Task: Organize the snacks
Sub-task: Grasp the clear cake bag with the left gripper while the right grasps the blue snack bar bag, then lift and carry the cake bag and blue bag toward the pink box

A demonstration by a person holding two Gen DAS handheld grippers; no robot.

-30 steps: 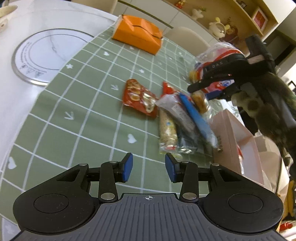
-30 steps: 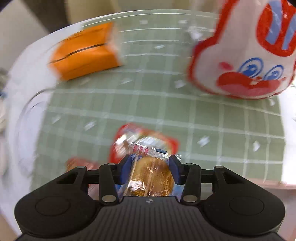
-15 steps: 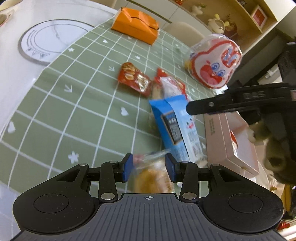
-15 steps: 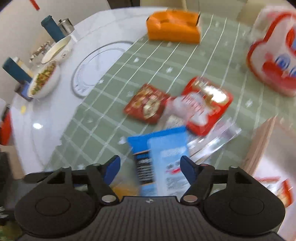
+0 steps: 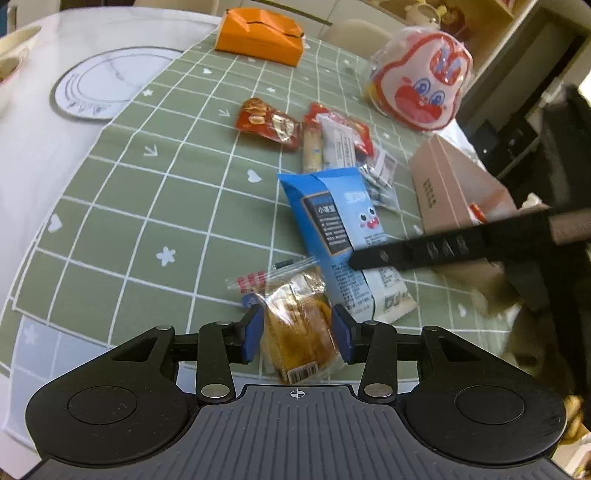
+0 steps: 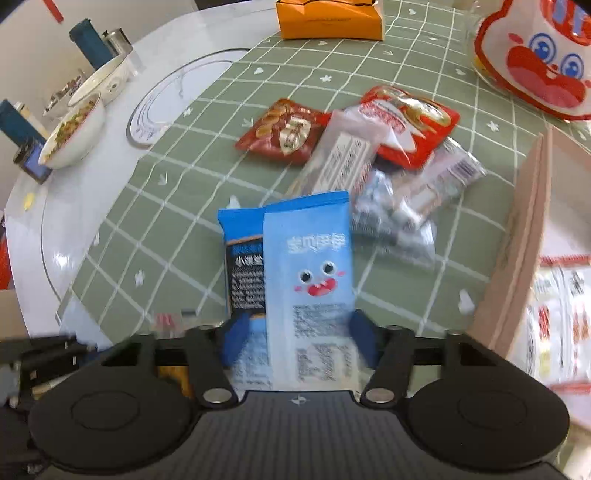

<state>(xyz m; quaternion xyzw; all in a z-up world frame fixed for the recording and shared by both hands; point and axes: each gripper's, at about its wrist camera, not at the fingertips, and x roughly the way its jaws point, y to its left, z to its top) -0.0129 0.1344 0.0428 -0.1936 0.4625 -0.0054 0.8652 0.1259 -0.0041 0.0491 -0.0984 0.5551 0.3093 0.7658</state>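
- Snacks lie scattered across a green checked tablecloth (image 5: 155,206): a blue packet (image 6: 306,266) at centre, a wrapped pastry (image 5: 299,325) near the left gripper, and red and clear packets in a loose heap beyond.
- Left gripper (image 5: 295,334): its blue pads flank the wrapped pastry on both sides; whether they are pressing the wrapper or merely beside it, the frame does not settle.
- Right gripper (image 6: 297,345): its fingers straddle the near end of the blue packet, blurred by motion, so I cannot tell whether they have clamped it or stand released.
- A pink box (image 6: 524,236) sits open at right with a packet already inside, the likely destination; this is a judgement from the layout.
- A rabbit-faced bag (image 5: 421,81) stands at far right; an orange box (image 5: 262,33) rests at the far edge of the cloth.
- Risk: the blue packet overlaps the clear packets behind it, and a drag toward the box could pull the heap along.
- Risk: slick film wrappers give poor purchase; a shallow pinch on an end seam could let either snack slip out mid-carry.
- Risk: both grippers work close together, the right one crossing just beside the pastry, so a collision could knock it loose.
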